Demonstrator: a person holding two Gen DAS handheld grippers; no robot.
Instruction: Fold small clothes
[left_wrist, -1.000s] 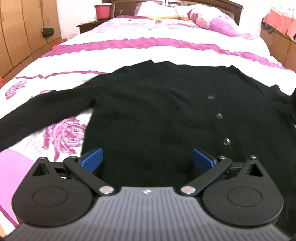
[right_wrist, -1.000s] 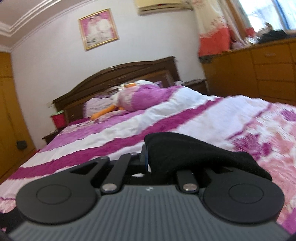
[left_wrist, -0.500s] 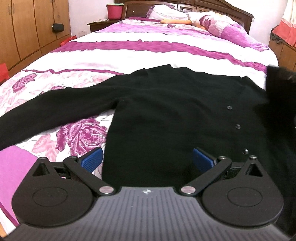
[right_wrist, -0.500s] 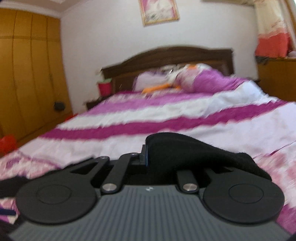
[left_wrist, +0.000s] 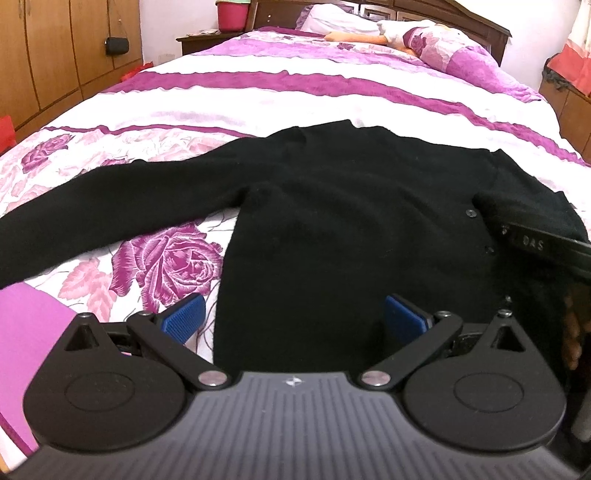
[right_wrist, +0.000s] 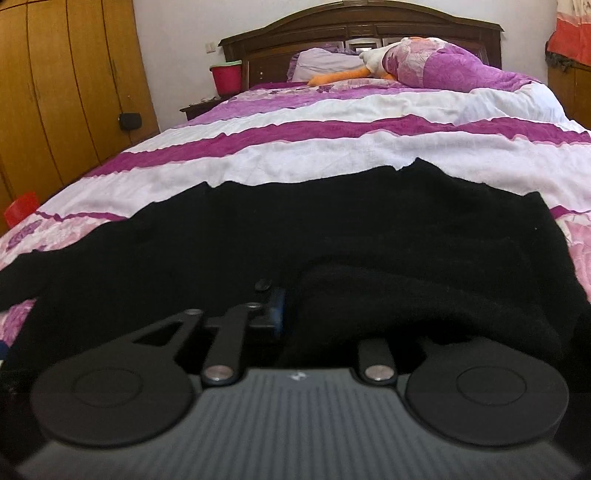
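A black buttoned cardigan (left_wrist: 332, 221) lies flat on the bed, its left sleeve (left_wrist: 92, 225) stretched out sideways. My left gripper (left_wrist: 295, 319) hovers open over the hem, with nothing between its blue pads (left_wrist: 183, 317). My right gripper (right_wrist: 317, 310) sits low over the cardigan body (right_wrist: 258, 236). The other sleeve's cuff (right_wrist: 388, 295) is bunched between its jaws and draped over its right finger. The jaws are just starting to open, and the fabric still lies against the blue pad (right_wrist: 277, 310). In the left wrist view that gripper's black finger (left_wrist: 535, 243) enters from the right, under the sleeve.
The bed carries a white, purple and rose-print cover (left_wrist: 258, 99), with pillows (right_wrist: 443, 66) and an orange-and-white soft toy (right_wrist: 343, 75) at the headboard. Wooden wardrobes (right_wrist: 66, 92) line the left side. A red bucket (right_wrist: 226, 77) stands on the nightstand.
My right gripper swung left and down with the sleeve, from over the bare bed cover to over the cardigan's body. The sleeve now shows at the right of the left wrist view.
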